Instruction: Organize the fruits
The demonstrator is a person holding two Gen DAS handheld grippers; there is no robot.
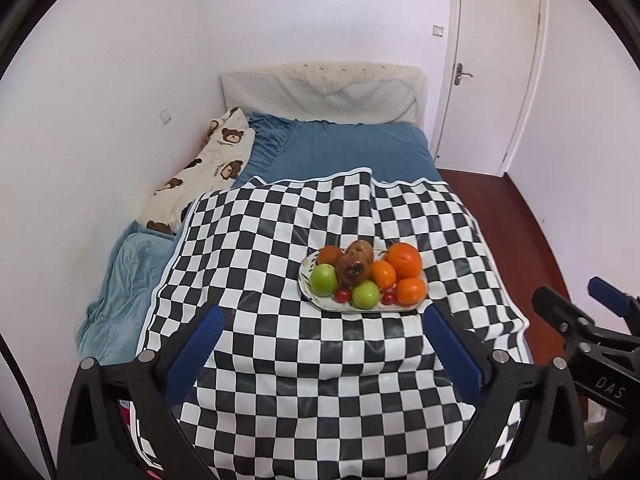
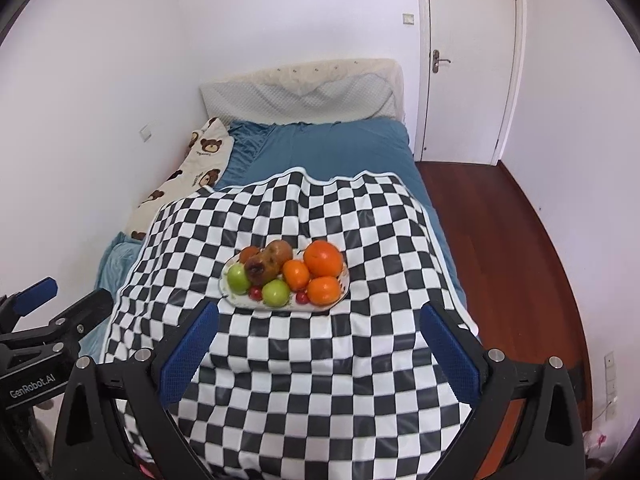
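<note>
- Left gripper (image 1: 320, 344): jaws spread wide, nothing between the blue pads (image 1: 196, 354); it hovers over the near part of the checkered cloth (image 1: 280, 360), short of the plate.
- Right gripper (image 2: 318, 342): jaws likewise released and empty, blue pads (image 2: 188, 350) well apart, held above the same cloth, short of the plate.
- In the left wrist view the right gripper shows at the right edge; in the right wrist view the left gripper shows at the left edge. The two are side by side, apart.
- Plate (image 1: 316, 303): white, oval, patterned rim, lying on the black-and-white checkered cloth ahead of both grippers, roughly at the middle of the cloth.
- All the fruit is heaped on the plate:
  - three oranges, the largest (image 1: 404, 259) at the far right, a middle one (image 1: 383, 274) touching it, one (image 1: 410, 291) at the near right;
  - two green apples, one (image 1: 324, 279) at the left, one (image 1: 365, 294) at the near edge;
  - two brownish pear-like fruits, one dark and blotched (image 1: 353, 270), one (image 1: 361, 250) behind it;
  - a reddish-orange fruit (image 1: 330, 255) at the far left;
  - two small red fruits (image 1: 342, 295) at the near rim, on either side of the near apple.
- The cloth is draped over a bed with a blue sheet (image 1: 352, 148); the cloth is creased at its far edge.
- Bear-print pillow (image 1: 200, 172) lies along the wall on the left of the bed.
- Padded headboard (image 1: 320, 92) at the far end; white door (image 1: 496, 68), closed, beyond it on the right.
</note>
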